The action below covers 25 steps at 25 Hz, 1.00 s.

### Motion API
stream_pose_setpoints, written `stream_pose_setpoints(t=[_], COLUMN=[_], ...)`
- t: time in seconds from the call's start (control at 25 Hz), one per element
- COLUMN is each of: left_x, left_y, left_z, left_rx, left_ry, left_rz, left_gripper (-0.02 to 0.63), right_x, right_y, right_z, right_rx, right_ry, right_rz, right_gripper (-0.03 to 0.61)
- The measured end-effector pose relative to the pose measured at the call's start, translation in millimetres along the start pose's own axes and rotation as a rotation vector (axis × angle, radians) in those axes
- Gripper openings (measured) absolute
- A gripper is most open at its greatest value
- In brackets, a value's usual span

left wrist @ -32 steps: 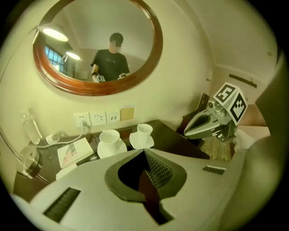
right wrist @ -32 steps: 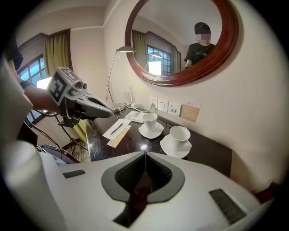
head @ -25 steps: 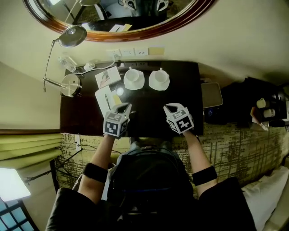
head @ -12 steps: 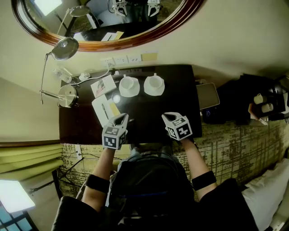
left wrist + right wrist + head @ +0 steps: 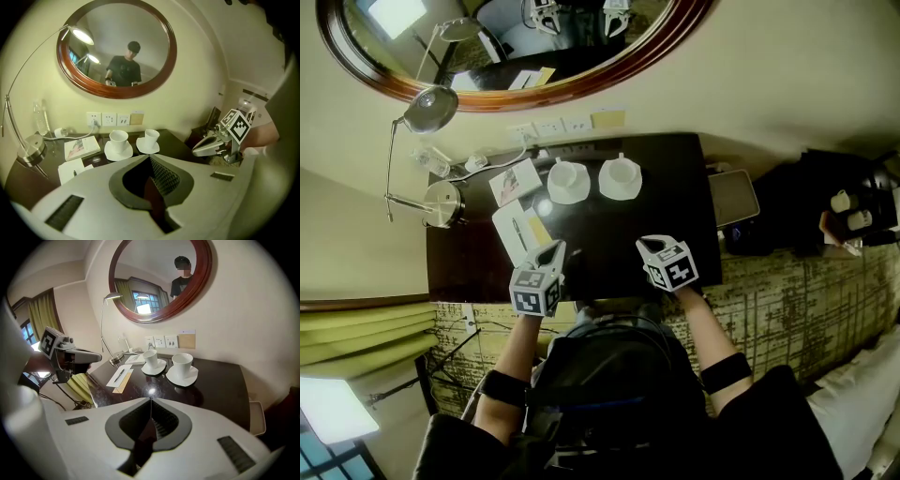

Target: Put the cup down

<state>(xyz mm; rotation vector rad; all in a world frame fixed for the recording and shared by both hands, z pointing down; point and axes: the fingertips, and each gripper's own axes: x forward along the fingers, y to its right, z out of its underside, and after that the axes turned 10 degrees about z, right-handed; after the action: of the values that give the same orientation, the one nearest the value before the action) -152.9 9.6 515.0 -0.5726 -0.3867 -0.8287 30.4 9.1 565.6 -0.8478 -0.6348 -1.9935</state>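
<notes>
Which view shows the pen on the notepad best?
The right gripper view: the pen lies full length on the white notepad, unobstructed. The head view shows only a thin dark line from above. The left gripper view shows just a dark speck of it.

I am wearing a black short-sleeved top [image 5: 609,394] and a black elastic band [image 5: 501,385] round each forearm. My pale grey left claw [image 5: 551,251] and matching right claw [image 5: 649,246] are each carrying a cube of black-and-white square markers [image 5: 532,298].
</notes>
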Motion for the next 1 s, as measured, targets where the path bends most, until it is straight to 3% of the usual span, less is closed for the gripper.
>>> stream_pose_setpoints(t=[0.28,0.48,0.64,0.72,1.0], left_x=[5,9,10,13,33], left_y=[2,2,5,4,-2], left_z=[8,11,14,15,12], left_rx=[0.003,0.006,0.021,0.024,0.047], left_ry=[-0.025,-0.031,-0.063,-0.07,-0.083], left_rz=[0.001,0.001,0.006,0.005,0.037], left_gripper=[0.001,0.001,0.001,0.001,0.001], right_x=[4,11,25,35,78], right_y=[4,6,4,8,38], right_z=[3,2,3,2,-21], right_rx=[0.011,0.025,0.013,0.005,0.051], right_ry=[-0.006,0.013,0.012,0.015,0.088], right_rz=[0.002,0.01,-0.007,0.005,0.109], right_gripper=[0.008,0.045,0.215,0.245,0.462])
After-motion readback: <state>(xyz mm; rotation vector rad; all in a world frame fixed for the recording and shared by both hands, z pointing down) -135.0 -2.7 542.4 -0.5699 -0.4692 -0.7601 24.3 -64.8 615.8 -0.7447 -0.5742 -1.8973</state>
